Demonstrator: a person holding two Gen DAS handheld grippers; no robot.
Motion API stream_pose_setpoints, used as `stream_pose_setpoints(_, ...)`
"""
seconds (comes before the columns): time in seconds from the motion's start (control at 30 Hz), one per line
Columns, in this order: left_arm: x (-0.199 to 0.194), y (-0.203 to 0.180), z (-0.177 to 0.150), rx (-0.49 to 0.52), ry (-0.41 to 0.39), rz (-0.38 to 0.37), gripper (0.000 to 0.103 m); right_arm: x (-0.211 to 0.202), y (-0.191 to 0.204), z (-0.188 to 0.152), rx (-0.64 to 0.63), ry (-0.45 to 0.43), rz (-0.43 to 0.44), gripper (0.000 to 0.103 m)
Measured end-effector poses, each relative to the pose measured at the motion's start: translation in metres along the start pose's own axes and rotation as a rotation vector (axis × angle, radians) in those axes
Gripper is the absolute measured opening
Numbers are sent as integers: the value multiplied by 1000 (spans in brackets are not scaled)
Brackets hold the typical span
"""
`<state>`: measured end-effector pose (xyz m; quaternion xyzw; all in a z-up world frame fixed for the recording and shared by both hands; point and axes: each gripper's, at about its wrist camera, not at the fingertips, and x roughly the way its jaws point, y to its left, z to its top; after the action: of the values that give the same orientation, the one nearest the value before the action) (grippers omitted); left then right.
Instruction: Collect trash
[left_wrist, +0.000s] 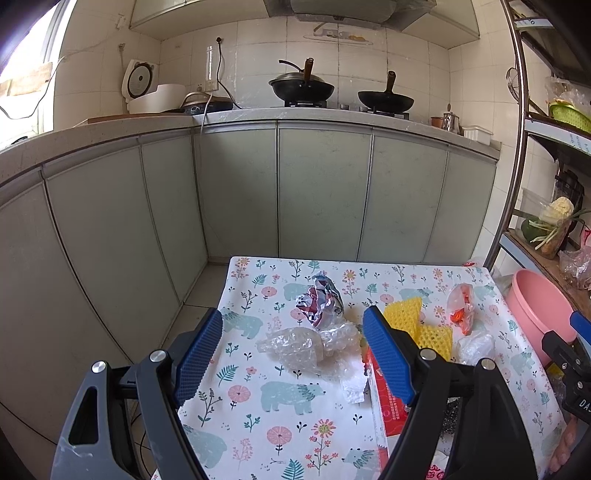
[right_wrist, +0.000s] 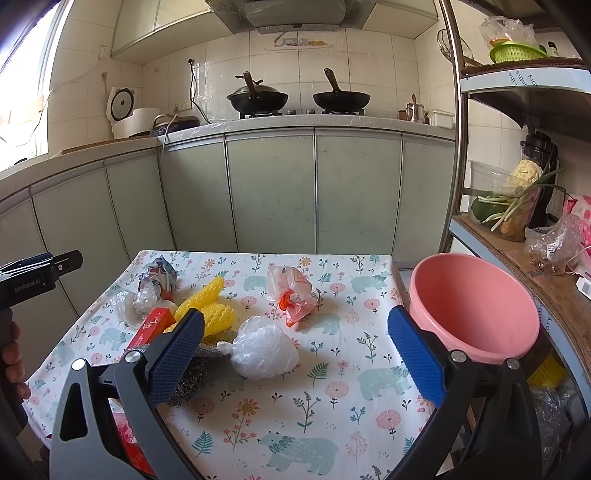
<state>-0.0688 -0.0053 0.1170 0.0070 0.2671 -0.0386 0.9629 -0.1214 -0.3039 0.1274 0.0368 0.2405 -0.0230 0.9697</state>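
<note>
Right gripper (right_wrist: 295, 354) is hanging wide and empty, the white plastic bag (right_wrist: 264, 349) lying between its jaws: light, soft, slippery; pinch its knot. Left gripper (left_wrist: 293, 354) is likewise gaping over crumpled bubble wrap (left_wrist: 299, 349).

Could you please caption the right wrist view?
Open right gripper above white plastic bag on floral table, pink basin alongside.

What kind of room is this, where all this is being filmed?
Most likely a home kitchen. Two black woks sit on a gas stove on the tiled counter, a white rice cooker stands nearby, and a side shelf holds vegetables. The small table has a flowery cloth.
</note>
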Motion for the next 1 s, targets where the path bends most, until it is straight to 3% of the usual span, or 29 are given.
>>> stream_pose_setpoints(0.6,1,-1,-3,3,-3,-21,78,1,-2,-2,-2,5,-4,100)
stream_pose_setpoints(1.0,-18,8,-12,21,-19,-205,78,0,-10,-13,-14,87,37,100)
